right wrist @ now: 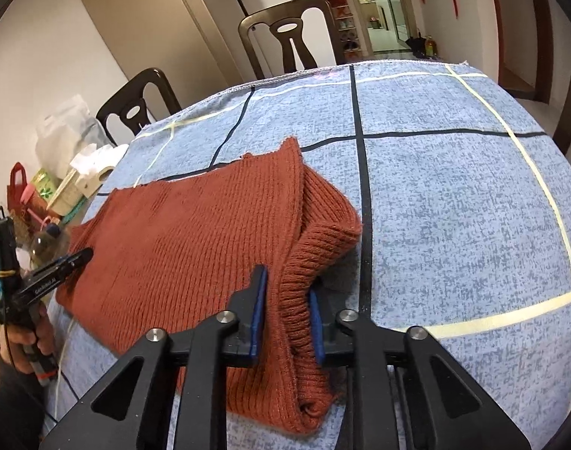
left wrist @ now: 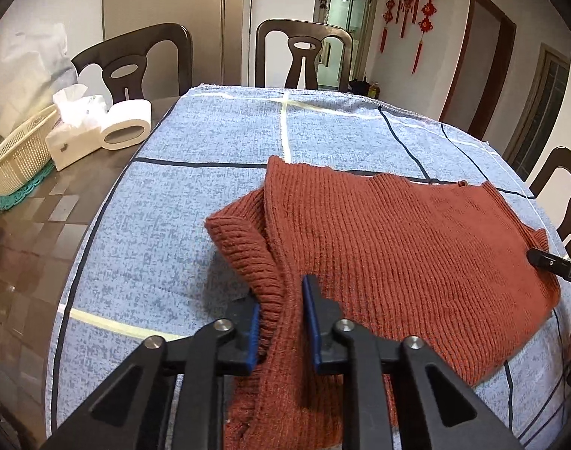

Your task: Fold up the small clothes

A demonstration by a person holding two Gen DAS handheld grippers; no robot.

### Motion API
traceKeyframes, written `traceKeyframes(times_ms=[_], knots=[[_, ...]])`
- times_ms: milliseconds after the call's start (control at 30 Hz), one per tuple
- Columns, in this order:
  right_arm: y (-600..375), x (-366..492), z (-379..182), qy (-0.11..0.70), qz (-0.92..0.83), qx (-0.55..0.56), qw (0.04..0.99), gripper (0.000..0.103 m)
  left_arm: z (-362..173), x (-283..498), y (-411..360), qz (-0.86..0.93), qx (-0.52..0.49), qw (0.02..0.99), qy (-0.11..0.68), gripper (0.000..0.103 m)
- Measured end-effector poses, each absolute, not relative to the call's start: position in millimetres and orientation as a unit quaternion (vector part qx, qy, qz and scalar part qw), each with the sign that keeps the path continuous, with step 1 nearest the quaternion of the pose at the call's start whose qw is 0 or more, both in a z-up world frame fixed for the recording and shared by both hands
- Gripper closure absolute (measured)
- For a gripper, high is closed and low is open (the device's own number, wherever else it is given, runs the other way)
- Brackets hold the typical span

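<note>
The rust-red knit sweater (left wrist: 397,232) lies on the blue checked cloth (left wrist: 165,232) that covers the table, spread flat in the middle with a sleeve folded in at each side. Its near edge is cut off at the bottom of both views, and the black arms of the tools hide part of it. The left gripper (left wrist: 281,322) comes in from 6 o'clock, tipped down, and its blue pads pinch a bunched ribbed fold of the sweater. The right gripper (right wrist: 287,318) also comes in from 6 o'clock, tipped down, and is closed on the ribbed cuff at the other side. At 8 o'clock in the right view a hand (right wrist: 26,341) holds the handle of the left tool; the rest of the person is out of sight. At 10 o'clock in the left view sit a tissue pack (left wrist: 75,127), a paper roll (left wrist: 126,123) and a basket (left wrist: 19,153), cut off at the edge.
</note>
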State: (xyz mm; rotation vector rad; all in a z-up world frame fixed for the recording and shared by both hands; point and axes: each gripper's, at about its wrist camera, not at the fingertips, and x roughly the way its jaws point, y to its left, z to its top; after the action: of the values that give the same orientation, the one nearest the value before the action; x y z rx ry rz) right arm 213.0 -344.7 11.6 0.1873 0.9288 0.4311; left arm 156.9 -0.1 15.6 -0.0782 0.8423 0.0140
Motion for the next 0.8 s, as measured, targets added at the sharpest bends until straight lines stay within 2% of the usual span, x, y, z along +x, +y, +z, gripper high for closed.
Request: traceKeyframes(times_ms=[200, 600, 800], knots=[[-344, 208, 24, 0.430, 0.211, 0.090, 0.873, 0.089, 27, 151, -2, -0.001, -0.030, 0.917, 0.399, 0.088], [-336, 173, 84, 0.372, 0.244, 0.071, 0.893, 0.090, 81, 122, 1, -0.050, -0.050, 0.935, 0.348, 0.088], [-343, 143, 91, 0.368, 0.249, 0.071, 0.893, 0.090, 84, 91, 8, -0.069, -0.064, 0.932, 0.351, 0.088]])
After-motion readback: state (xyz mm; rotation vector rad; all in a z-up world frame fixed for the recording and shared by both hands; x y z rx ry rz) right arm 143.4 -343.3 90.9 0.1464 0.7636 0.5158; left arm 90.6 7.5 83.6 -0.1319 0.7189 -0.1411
